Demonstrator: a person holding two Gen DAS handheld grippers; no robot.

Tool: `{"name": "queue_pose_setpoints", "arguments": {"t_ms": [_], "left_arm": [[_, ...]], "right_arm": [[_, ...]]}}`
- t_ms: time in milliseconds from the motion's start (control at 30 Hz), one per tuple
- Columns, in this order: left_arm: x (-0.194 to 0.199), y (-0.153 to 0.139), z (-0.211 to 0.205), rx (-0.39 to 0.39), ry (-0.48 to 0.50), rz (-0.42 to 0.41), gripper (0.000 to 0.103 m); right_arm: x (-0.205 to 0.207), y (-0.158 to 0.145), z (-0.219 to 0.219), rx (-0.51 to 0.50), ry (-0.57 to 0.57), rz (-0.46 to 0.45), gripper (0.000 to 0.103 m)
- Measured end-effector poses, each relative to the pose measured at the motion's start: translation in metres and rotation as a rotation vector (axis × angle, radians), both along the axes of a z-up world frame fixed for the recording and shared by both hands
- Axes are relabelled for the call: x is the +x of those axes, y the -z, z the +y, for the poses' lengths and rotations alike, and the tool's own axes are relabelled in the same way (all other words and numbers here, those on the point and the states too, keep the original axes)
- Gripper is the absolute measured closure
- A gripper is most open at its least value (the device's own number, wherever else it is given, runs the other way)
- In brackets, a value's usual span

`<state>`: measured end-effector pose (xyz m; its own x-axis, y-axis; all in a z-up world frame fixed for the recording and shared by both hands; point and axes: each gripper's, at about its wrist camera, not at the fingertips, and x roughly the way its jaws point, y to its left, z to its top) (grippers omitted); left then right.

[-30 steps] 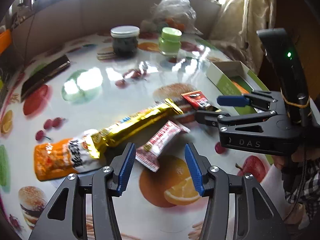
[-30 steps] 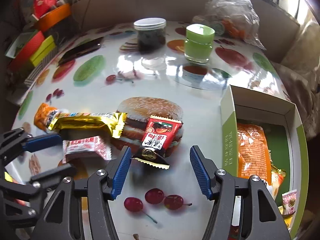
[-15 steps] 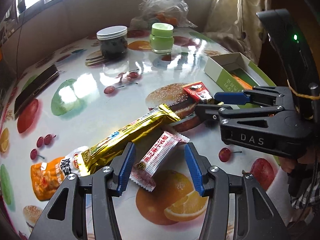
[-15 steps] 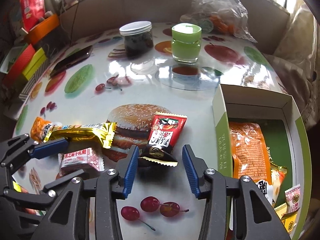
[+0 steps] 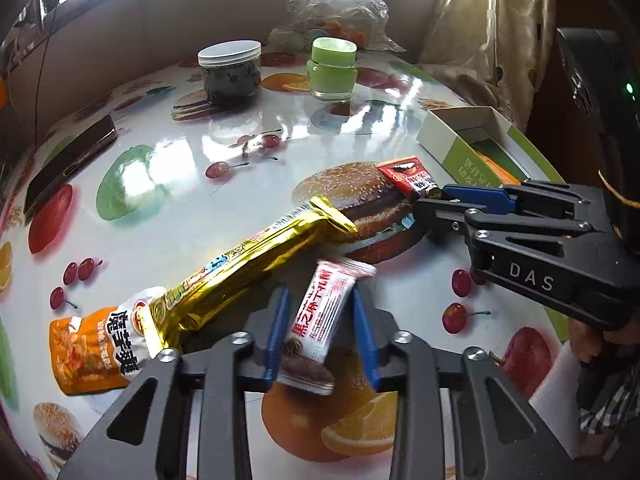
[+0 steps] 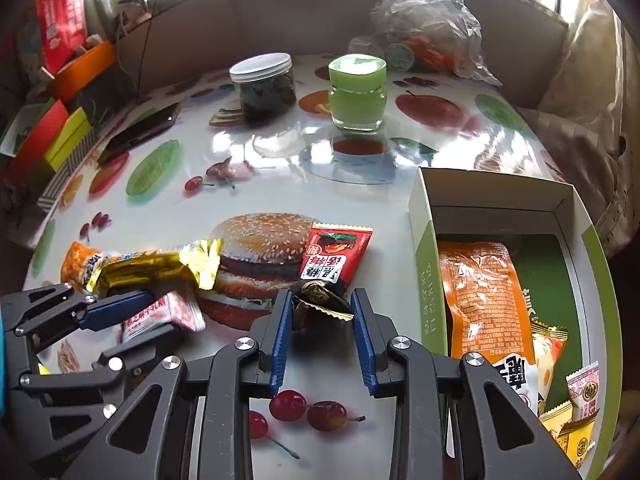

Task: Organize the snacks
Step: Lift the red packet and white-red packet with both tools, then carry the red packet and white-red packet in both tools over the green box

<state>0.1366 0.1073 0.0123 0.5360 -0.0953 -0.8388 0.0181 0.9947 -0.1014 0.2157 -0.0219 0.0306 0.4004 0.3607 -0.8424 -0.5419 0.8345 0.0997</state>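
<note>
My left gripper [image 5: 319,292] is closing its jaws, and the blue pads press the sides of a pink-and-white snack packet [image 5: 320,320] on the fruit-print table [image 5: 180,208]. My right gripper [image 6: 321,294] is closing too, pinching the dark, gold-edged end of a red snack packet [image 6: 336,256]. In the left wrist view the right gripper [image 5: 428,200] comes in from the right. A long gold packet [image 5: 248,268] overlaps an orange-and-white pouch [image 5: 96,352] left of my left gripper. The green-and-white box [image 6: 428,280] at the right holds an orange pouch [image 6: 480,296] and small packets.
At the back stand a dark jar with a white lid [image 5: 230,72], a green jar [image 5: 332,68] and a plastic bag [image 5: 340,8]. A phone [image 5: 68,164] lies at the left. Coloured boxes [image 6: 52,136] are stacked beyond the table's left edge.
Both pairs of jaws have narrowed from wide apart onto their packets. The left gripper slid forward around the pink-and-white packet, whose far end now tilts up. The right gripper stayed in place.
</note>
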Motion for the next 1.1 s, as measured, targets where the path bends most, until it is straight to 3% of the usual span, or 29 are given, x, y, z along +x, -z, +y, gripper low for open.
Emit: {"name": "queue_pose_setpoints", "arguments": {"t_ms": [133,1100], "left_arm": [[-0.001,0.0,0.001,-0.005,-0.011,-0.002,0.082],[-0.035,-0.026,-0.006,-0.037,-0.074,-0.06,0.083]], "right_arm": [[-0.003,-0.001,-0.001,0.008,0.001,-0.001,0.076],[-0.054,-0.013,-0.022,0.114,0.015,0.009,0.077]]}}
